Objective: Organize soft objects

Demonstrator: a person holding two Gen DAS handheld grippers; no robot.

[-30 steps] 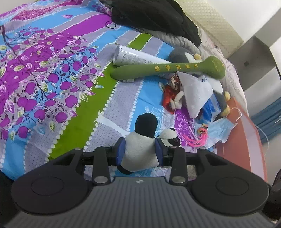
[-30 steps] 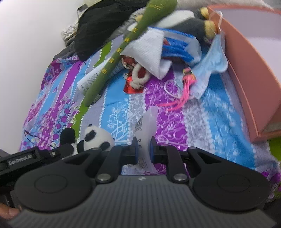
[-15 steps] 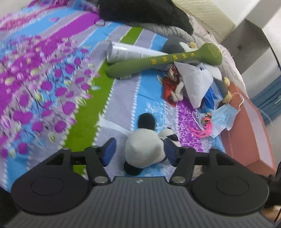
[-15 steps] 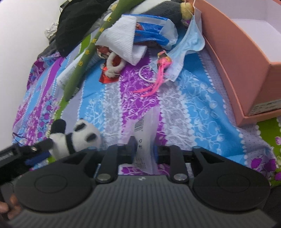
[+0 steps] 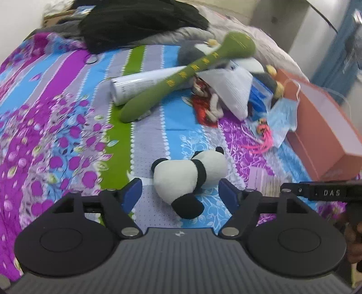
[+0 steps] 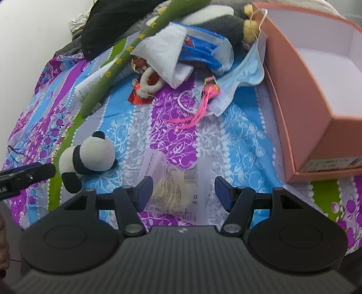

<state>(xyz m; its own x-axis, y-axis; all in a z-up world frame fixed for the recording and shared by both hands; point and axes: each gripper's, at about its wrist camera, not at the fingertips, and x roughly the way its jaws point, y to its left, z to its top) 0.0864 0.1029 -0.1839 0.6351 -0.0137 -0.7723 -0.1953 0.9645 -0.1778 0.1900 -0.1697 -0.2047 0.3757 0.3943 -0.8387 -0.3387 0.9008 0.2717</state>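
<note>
A small panda plush (image 5: 190,176) lies on its side on the patterned bedsheet, between the wide-open fingers of my left gripper (image 5: 181,192), not gripped. It also shows in the right wrist view (image 6: 90,156). My right gripper (image 6: 184,190) is open over a clear plastic packet (image 6: 178,187) that lies flat on the sheet. A pile of soft things lies further back: a long green plush stick (image 5: 187,72), a white cloth (image 5: 233,83), a grey penguin plush (image 6: 224,24) and a blue face mask (image 6: 244,72).
An open pink cardboard box (image 6: 316,90) stands at the right. A white tube (image 5: 140,86), a red-and-white toy (image 6: 147,83), a pink tassel (image 6: 201,101) and a blue packet (image 6: 203,52) lie in the pile. Black clothing (image 5: 140,20) lies at the back.
My left gripper opened and let the panda drop onto the sheet. My right gripper opened and released the plastic packet, which now lies flat.
</note>
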